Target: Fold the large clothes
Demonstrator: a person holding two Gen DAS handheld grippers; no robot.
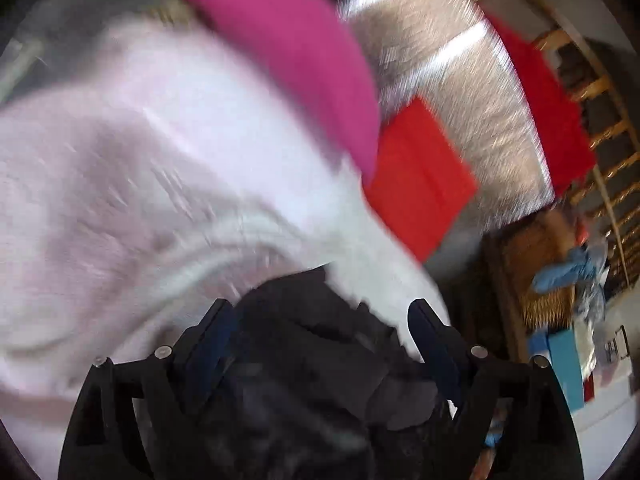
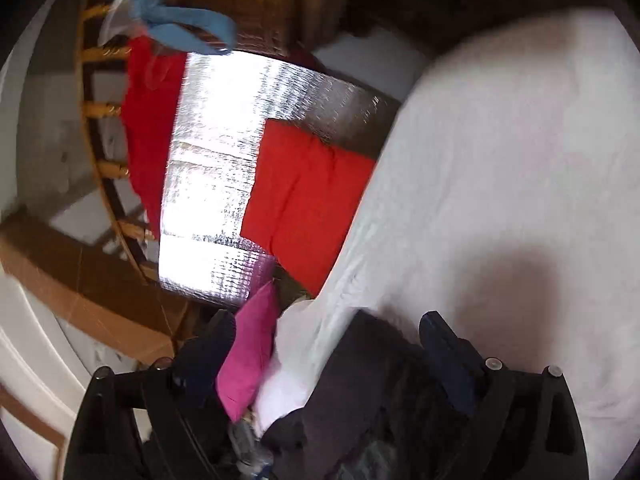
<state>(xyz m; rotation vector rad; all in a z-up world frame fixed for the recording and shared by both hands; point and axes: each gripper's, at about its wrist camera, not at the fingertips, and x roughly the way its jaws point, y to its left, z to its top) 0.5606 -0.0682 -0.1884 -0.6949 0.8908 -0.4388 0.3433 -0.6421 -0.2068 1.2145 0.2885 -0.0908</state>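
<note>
A large pale pink-white garment (image 1: pixel 152 168) fills most of the blurred left wrist view and the right side of the right wrist view (image 2: pixel 500 184). A dark black cloth (image 1: pixel 312 344) lies bunched between the jaws of my left gripper (image 1: pixel 320 312), which look spread around it. The same kind of dark cloth (image 2: pixel 372 384) sits between the jaws of my right gripper (image 2: pixel 328 332), with a magenta piece (image 2: pixel 252 344) beside its left finger. A magenta piece (image 1: pixel 288 56) also lies over the pale garment.
A folded red cloth (image 2: pixel 308 196) lies on a silver foil mat (image 2: pixel 212 152). Another red cloth (image 2: pixel 148 120) hangs at the mat's far edge by a wooden rail (image 2: pixel 100 112). A blue cloth (image 2: pixel 188 28) rests on a wicker basket. A cardboard box (image 2: pixel 80 276) stands lower left.
</note>
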